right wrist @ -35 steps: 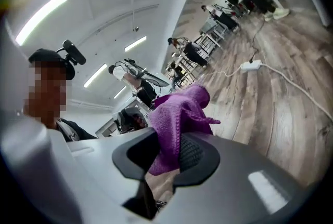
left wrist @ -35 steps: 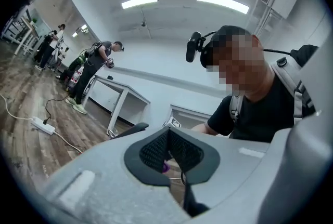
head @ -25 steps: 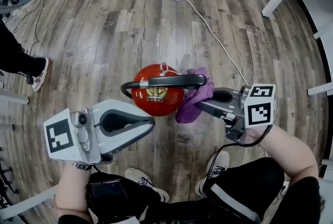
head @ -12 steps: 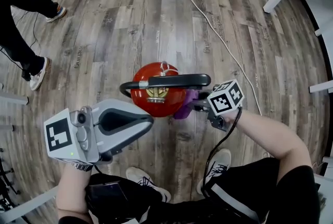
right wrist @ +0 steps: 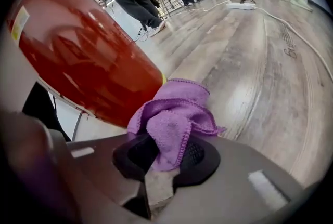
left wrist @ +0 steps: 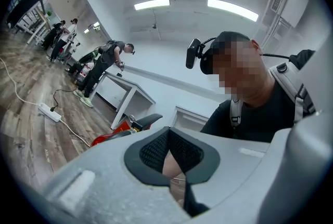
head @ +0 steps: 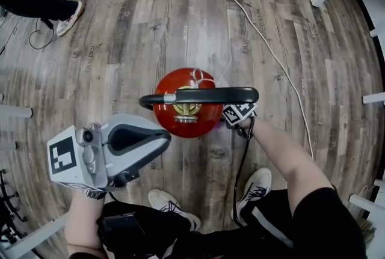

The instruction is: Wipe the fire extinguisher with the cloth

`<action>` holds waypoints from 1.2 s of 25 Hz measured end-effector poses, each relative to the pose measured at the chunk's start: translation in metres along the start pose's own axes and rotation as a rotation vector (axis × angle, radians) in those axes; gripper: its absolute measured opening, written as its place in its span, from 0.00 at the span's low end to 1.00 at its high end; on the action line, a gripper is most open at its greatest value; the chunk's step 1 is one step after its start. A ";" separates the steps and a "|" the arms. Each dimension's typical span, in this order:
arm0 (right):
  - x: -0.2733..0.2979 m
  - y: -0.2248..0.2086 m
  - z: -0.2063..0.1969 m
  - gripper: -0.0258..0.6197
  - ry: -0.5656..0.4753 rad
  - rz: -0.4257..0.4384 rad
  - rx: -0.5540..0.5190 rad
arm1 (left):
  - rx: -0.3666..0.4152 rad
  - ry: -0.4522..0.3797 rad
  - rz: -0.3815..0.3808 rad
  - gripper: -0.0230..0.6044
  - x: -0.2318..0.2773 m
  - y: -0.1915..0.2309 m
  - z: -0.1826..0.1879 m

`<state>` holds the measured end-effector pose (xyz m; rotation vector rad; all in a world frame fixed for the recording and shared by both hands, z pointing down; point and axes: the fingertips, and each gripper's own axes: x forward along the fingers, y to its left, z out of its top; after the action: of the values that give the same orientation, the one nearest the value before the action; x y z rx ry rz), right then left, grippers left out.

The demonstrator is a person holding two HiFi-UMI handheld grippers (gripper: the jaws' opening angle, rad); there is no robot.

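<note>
1. The left gripper (head: 163, 139) hangs nearest, its fingers pressed together on nothing; it looks idle, parked just short of the cylinder so the working hand has room.
2. Beyond it, the right gripper (right wrist: 166, 154) clenches a purple cloth (right wrist: 174, 116); the wad bulges past its fingertips so that fabric — not plastic — meets the metal.
3. The fire extinguisher (right wrist: 88, 56) stands upright on the floor (head: 150, 29); its red wall lies against the cloth just ahead and left of those fingertips — low on the body, probably mid-wipe.
4. Farther off, a white cable (head: 264, 41) lies well apart from both grippers.
</note>
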<state>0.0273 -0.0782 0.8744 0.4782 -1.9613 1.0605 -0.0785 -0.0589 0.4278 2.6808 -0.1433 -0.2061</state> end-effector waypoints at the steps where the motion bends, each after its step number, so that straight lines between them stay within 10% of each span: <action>1: 0.000 0.000 -0.001 0.17 -0.003 0.002 0.006 | -0.008 -0.003 0.004 0.03 -0.002 0.002 -0.001; 18: -0.258 0.180 0.086 0.17 -0.362 0.211 -0.198 | 0.000 -0.057 0.002 0.03 -0.006 0.006 0.008; 30: -0.260 0.229 0.087 0.17 -0.413 0.359 0.159 | 0.003 -0.050 -0.006 0.03 -0.002 0.002 0.008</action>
<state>-0.0138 -0.0335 0.5226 0.4686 -2.3992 1.4413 -0.0817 -0.0637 0.4220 2.6804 -0.1517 -0.2753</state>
